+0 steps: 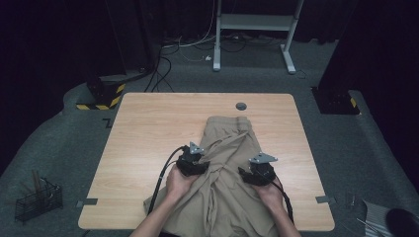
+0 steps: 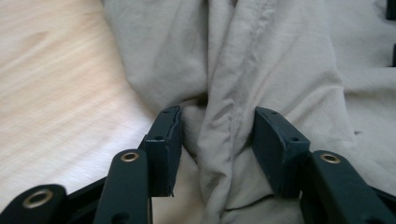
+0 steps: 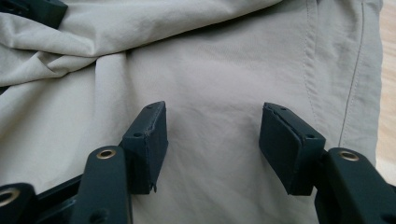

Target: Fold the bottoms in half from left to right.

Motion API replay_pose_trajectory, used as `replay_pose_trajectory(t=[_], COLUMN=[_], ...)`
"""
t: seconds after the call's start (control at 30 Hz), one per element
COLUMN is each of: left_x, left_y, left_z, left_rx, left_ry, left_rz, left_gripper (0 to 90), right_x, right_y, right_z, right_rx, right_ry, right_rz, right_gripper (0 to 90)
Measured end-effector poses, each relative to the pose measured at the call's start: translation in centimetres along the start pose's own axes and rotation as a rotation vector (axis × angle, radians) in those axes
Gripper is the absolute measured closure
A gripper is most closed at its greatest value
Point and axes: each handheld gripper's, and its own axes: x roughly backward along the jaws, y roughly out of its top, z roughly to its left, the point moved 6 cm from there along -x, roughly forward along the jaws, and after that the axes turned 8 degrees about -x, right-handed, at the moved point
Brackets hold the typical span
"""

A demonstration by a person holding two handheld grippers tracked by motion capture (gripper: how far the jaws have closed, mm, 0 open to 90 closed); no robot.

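Note:
Beige trousers (image 1: 228, 143) lie crumpled on the wooden table (image 1: 148, 128), the waistband at the far end and the legs running toward the near edge. My left gripper (image 1: 196, 161) rests on the cloth's left side. In the left gripper view a raised fold of the fabric (image 2: 229, 116) stands between the jaws of the left gripper (image 2: 217, 128); it meets the right pad, and a shadowed gap stays at the left pad. My right gripper (image 1: 252, 173) hovers over the right side, and in its own view the right gripper (image 3: 212, 126) is open over flat cloth (image 3: 215, 79).
A round grey grommet (image 1: 241, 105) sits near the table's far edge. Bare wood spreads left of the trousers. On the floor are a wire basket (image 1: 37, 200) at the left, cables (image 1: 163, 64) and a white desk frame (image 1: 254, 29) behind the table.

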Motion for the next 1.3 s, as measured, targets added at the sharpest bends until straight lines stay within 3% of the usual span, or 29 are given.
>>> replay_pose_trajectory(t=[0.23, 0.57, 0.83, 0.97, 1.13, 1.3], left_x=[-0.5, -1.2, -1.7, -1.4, 1.0, 3.0], left_y=[0.1, 0.7, 1.0, 0.9, 0.8, -0.4], left_z=[2.9, 6.4, 7.8, 8.0, 8.7, 8.7], left_rx=[0.031, 0.063, 0.077, 0.114, 0.135, 0.145], left_ry=[0.038, 0.071, 0.083, 0.073, 0.086, 0.082], left_rz=[-0.029, 0.0, -0.008, 0.006, -0.036, -0.024], left_gripper=[53.6, 53.9, 52.7, 46.6, 45.3, 44.0], right_x=[-2.3, -4.9, -6.3, -6.1, -3.2, -2.2], right_y=[2.1, 4.4, 5.7, 5.7, 6.0, 5.1], right_z=[0.4, 1.2, 1.1, 1.1, 0.2, 0.1], right_rx=[-0.013, -0.023, -0.027, -0.035, -0.114, -0.094], right_ry=[-0.011, -0.026, -0.027, -0.029, -0.026, -0.02], right_rz=[-0.003, -0.004, -0.003, 0.005, -0.058, -0.042], right_gripper=[42.3, 42.6, 41.6, 41.5, 43.3, 43.7])
